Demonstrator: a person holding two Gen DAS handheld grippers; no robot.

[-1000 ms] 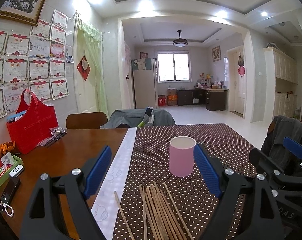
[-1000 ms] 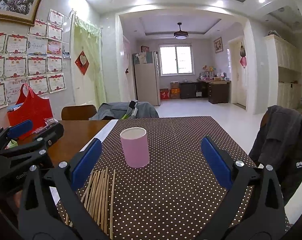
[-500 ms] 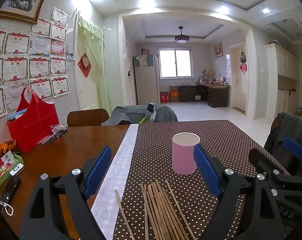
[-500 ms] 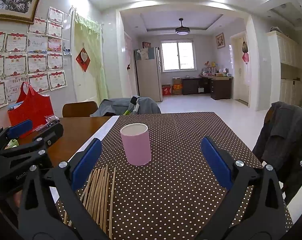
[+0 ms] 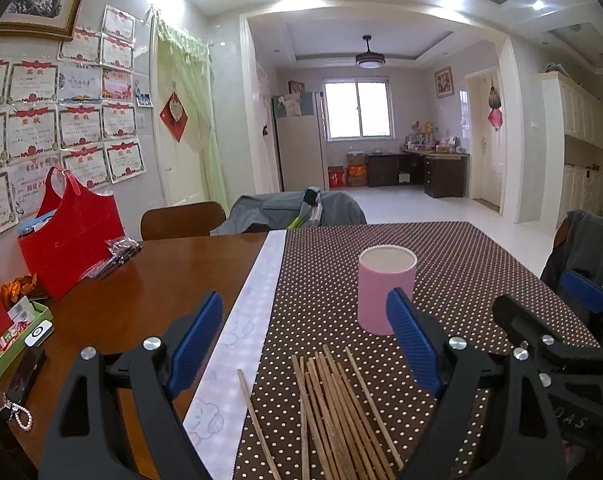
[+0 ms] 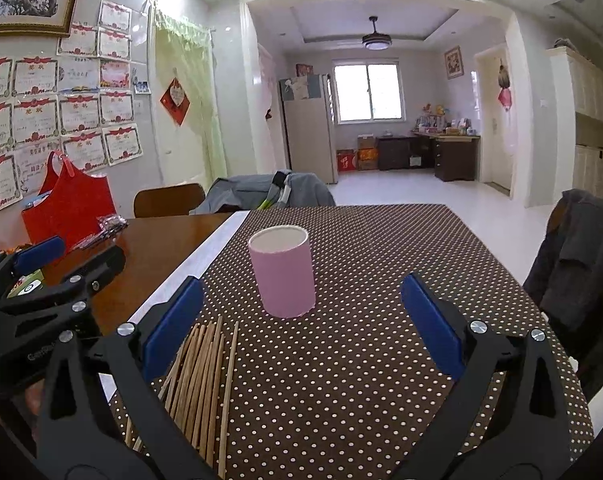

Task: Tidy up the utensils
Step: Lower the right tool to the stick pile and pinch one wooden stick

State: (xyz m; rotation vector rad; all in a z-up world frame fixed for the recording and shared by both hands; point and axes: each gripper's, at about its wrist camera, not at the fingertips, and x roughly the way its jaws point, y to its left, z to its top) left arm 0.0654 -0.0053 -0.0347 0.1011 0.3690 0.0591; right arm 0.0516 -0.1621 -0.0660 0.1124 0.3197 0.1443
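A pink cylindrical holder (image 5: pixel 385 289) (image 6: pixel 283 271) stands upright and empty on the brown dotted tablecloth (image 5: pixel 481 264) (image 6: pixel 373 352). Several wooden chopsticks (image 5: pixel 337 412) (image 6: pixel 199 376) lie in a loose bundle on the cloth in front of it. One chopstick (image 5: pixel 257 420) lies apart, to the left of the bundle. My left gripper (image 5: pixel 307 344) hovers open above the bundle, nothing between its blue pads. My right gripper (image 6: pixel 301 324) is open too, a little short of the holder, with the bundle under its left finger. Each gripper shows at the edge of the other's view.
A red bag (image 5: pixel 71 240) and a green box of small items (image 5: pixel 17 336) sit on the bare wooden table (image 5: pixel 141 292) at the left. A wooden chair (image 5: pixel 181 220) and a grey jacket (image 5: pixel 285 210) are at the far edge. Another dark jacket (image 6: pixel 577 256) hangs on the right.
Both grippers have risen and tipped slightly down, so the holder and chopsticks sit a bit higher in view. Nothing on the table has moved; both stay open.
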